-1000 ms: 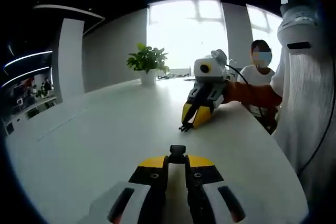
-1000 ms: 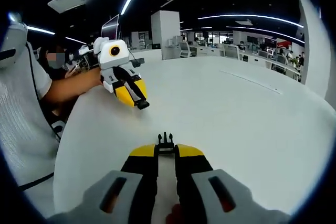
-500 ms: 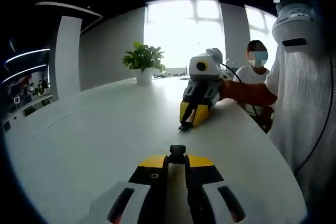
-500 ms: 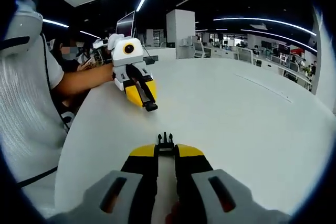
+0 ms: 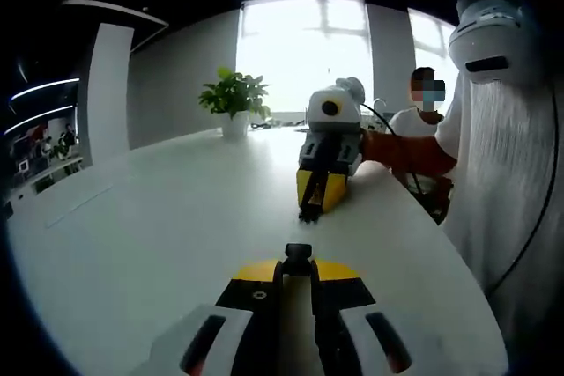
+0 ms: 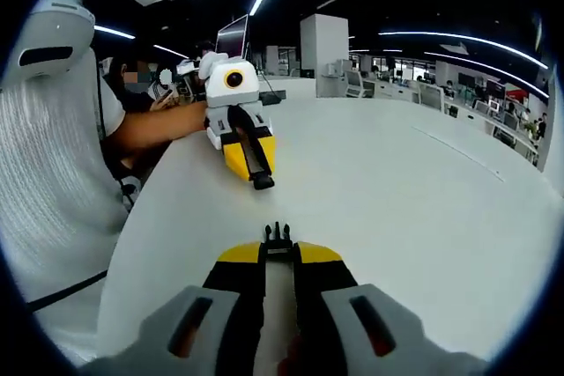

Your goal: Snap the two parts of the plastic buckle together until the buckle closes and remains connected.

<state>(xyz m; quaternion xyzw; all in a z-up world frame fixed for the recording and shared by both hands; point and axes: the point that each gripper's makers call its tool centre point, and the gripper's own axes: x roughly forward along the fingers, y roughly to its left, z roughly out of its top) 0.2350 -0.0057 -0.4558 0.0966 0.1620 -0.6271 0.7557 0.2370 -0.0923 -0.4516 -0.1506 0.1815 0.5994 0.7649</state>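
Two grippers face each other nose to nose above the white table [image 5: 132,244], which serves as the reference surface. The left gripper [image 5: 298,257] is clamped on the socket half of the buckle [image 5: 298,253], a small black block at its jaw tips. The right gripper [image 6: 278,237] is clamped on the pronged half of the buckle [image 6: 278,233]. Both halves sit low over the table's near edge, beside the seated person [image 6: 62,147], and remain well apart.

Probable faults: misalignment in roll or height would let the prongs strike the socket rim and jam. A shallow tip grip could let either half pivot or slip under closing force. Insufficient travel would leave the latch unengaged.
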